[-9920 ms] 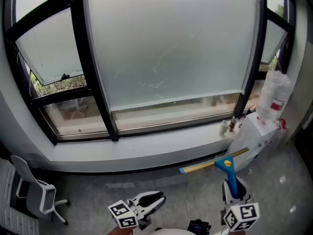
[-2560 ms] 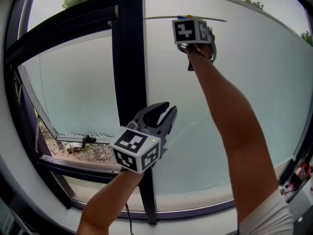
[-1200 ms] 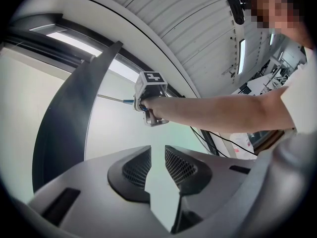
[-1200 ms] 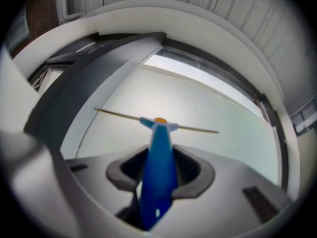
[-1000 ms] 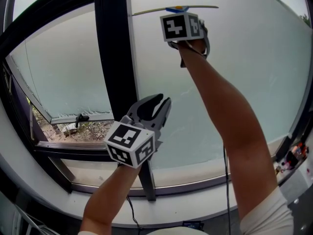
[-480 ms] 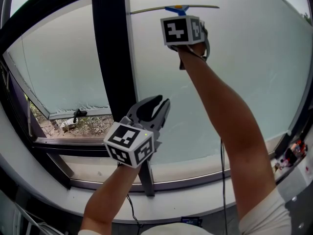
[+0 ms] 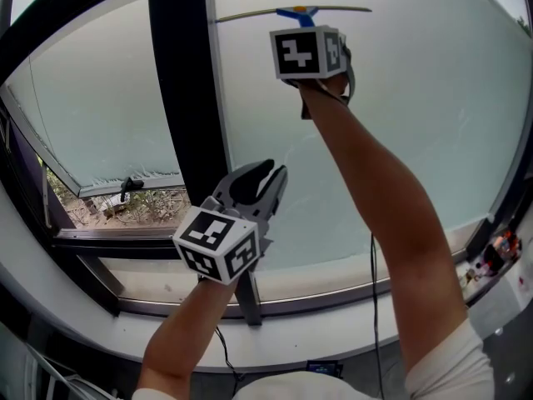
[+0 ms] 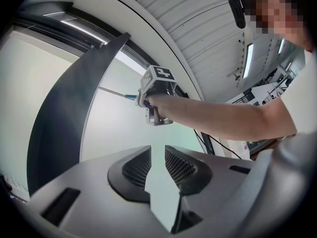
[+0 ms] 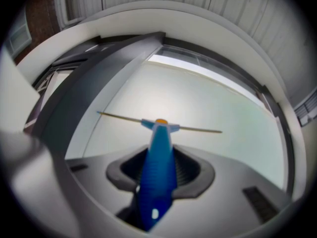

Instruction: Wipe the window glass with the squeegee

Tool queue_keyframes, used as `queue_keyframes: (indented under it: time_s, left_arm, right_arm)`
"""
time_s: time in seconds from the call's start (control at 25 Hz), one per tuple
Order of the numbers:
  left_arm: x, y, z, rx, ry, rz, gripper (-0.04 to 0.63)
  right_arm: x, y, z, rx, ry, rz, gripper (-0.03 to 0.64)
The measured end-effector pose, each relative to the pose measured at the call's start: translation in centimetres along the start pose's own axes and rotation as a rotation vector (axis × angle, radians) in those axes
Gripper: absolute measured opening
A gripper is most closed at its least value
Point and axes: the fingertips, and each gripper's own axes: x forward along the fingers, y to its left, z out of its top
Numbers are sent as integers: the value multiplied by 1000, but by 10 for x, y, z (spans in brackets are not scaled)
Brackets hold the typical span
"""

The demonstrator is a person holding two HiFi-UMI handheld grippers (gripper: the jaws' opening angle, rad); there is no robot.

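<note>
Two grippers: both raised toward the frosted pale window glass (image 7: pixel 416 98).
Right gripper (image 7: pixel 310 25): held high, jaws clamped on the blue plastic handle of the squeegee (image 9: pixel 157 157).
Blade: thin pale rubber strip (image 7: pixel 250 15), level near the top of the glass; it seems to rest on the pane, though contact is unclear.
Left gripper (image 7: pixel 265 176): lower, in front of the black upright frame bar (image 7: pixel 176 98); jaws a narrow gap apart, nothing between them.

No legible text or labels
</note>
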Motion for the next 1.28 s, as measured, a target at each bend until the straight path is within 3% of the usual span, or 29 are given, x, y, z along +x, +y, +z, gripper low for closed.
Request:
queue_keyframes:
  time_s: [1.28]
  left_arm:
    - [-19,0,-58,-103,54,19,107]
  right_arm:
    - [-27,14,-80,13,27,21,153]
